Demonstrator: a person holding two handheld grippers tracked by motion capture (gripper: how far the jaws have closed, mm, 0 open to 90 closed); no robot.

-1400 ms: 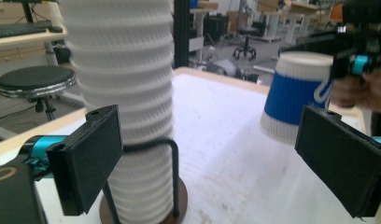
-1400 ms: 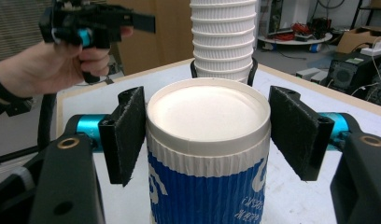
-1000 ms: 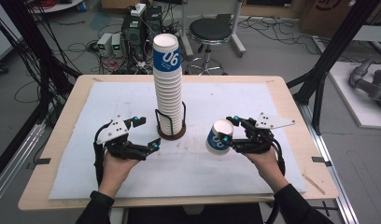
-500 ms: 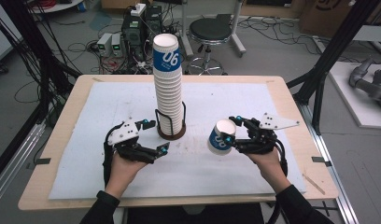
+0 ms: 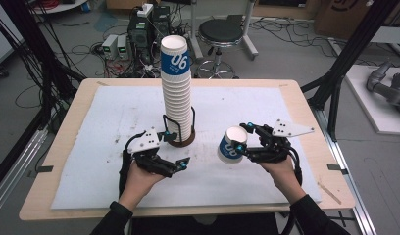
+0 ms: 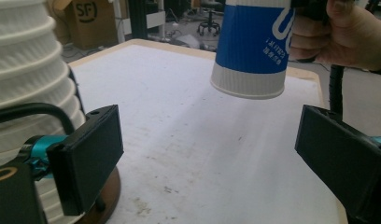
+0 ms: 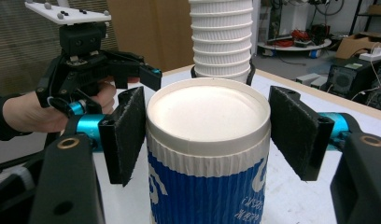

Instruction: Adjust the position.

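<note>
A tall stack of ribbed white paper cups (image 5: 176, 95), topped by a blue "06" cup, stands in a wire holder on a brown base (image 5: 184, 142) at the table's middle. My left gripper (image 5: 175, 148) is open and empty just left of that base; its near jaw sits beside the stack (image 6: 25, 84). My right gripper (image 5: 242, 137) is shut on a single blue and white cup (image 5: 230, 146), held tilted above the mat to the right of the stack. The cup (image 7: 207, 140) sits between the pads with its closed end toward the camera. It hangs ahead of my left gripper (image 6: 216, 154).
A white mat (image 5: 114, 112) covers most of the wooden table (image 5: 306, 103). Behind the table stand a black stool (image 5: 226, 34) and electronics boxes (image 5: 139, 29) amid cables. Black frame posts (image 5: 350, 54) rise at both sides.
My left gripper has moved right, up to the base of the cup stack. The right gripper and its cup have hardly moved.
</note>
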